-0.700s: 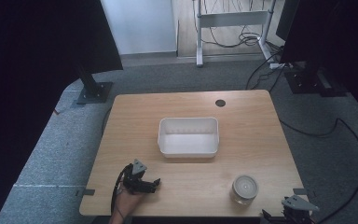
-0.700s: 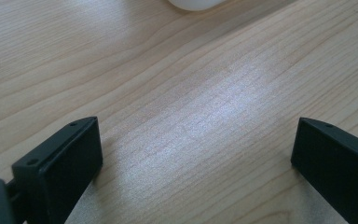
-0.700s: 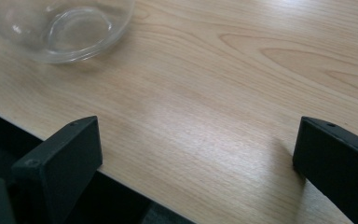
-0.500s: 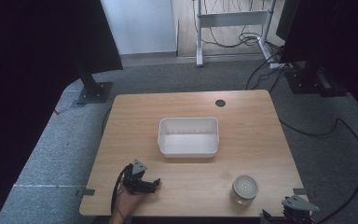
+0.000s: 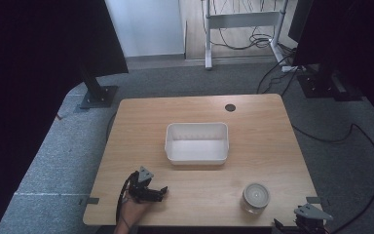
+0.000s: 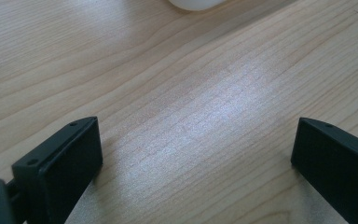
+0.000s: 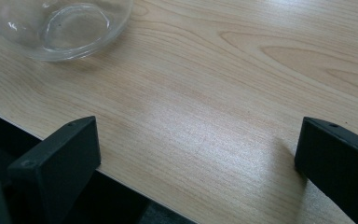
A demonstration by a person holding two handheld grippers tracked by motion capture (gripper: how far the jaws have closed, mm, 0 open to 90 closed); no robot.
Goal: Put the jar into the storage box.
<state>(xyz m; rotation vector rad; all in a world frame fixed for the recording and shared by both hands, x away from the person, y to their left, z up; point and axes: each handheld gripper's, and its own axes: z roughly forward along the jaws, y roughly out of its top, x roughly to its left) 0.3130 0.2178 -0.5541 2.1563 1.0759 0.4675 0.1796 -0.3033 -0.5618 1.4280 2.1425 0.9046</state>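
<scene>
A white rectangular bin (image 5: 196, 142) stands empty at the middle of the wooden table (image 5: 263, 126). A clear glass jar (image 5: 255, 197) sits near the front right edge; its base (image 7: 58, 25) appears at the top left of the right gripper view. My left gripper (image 5: 159, 192) rests low over the front left of the table, held by a hand, its jaws wide apart over bare wood (image 6: 196, 140). My right gripper (image 5: 308, 218) hovers at the front right corner, open (image 7: 198, 149), nothing between its jaws.
A small dark round hole (image 5: 230, 107) marks the table's far side. Black stand bases (image 5: 97, 96) and cables (image 5: 360, 146) lie on the grey carpet around the table. The bin's rounded corner (image 6: 193, 3) peeks in at the top of the left gripper view.
</scene>
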